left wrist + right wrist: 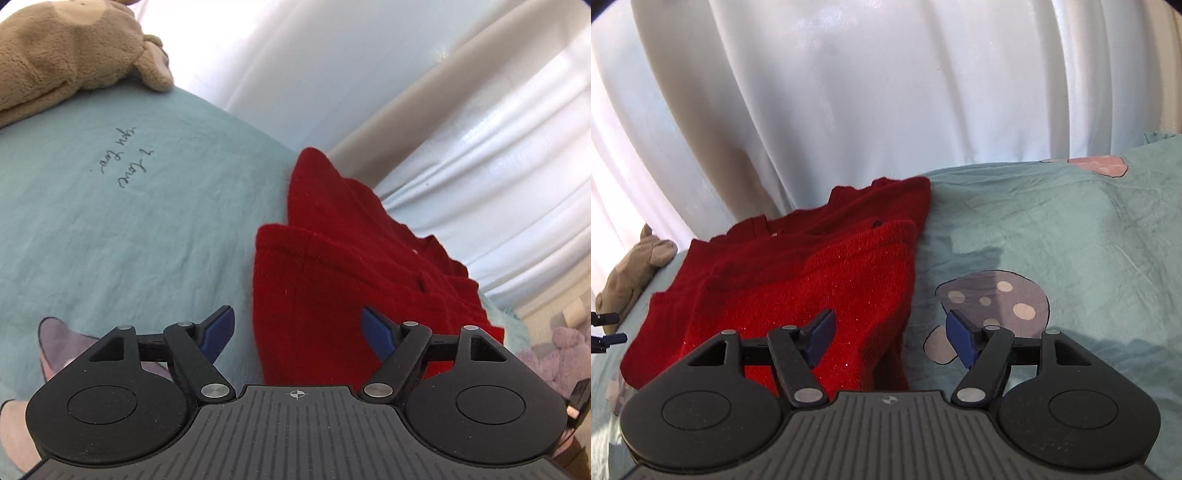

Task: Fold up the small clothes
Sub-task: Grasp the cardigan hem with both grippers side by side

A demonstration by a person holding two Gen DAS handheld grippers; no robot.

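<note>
While I watch: red sweater (798,288) lies partly folded, I think, on the bed (1071,236).
Left claw (297,334): released, holding nothing.
Right claw (889,339): released too.

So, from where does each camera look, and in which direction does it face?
Left wrist: sits on the left claw, low over the teal sheet, facing the red sweater; its open blue fingers show.
Right wrist: sits on the right claw, facing the white curtain across the red sweater's right edge; its open fingers show.
Shared: the sweater, the sheet, the brown plush toy and the curtain.
</note>
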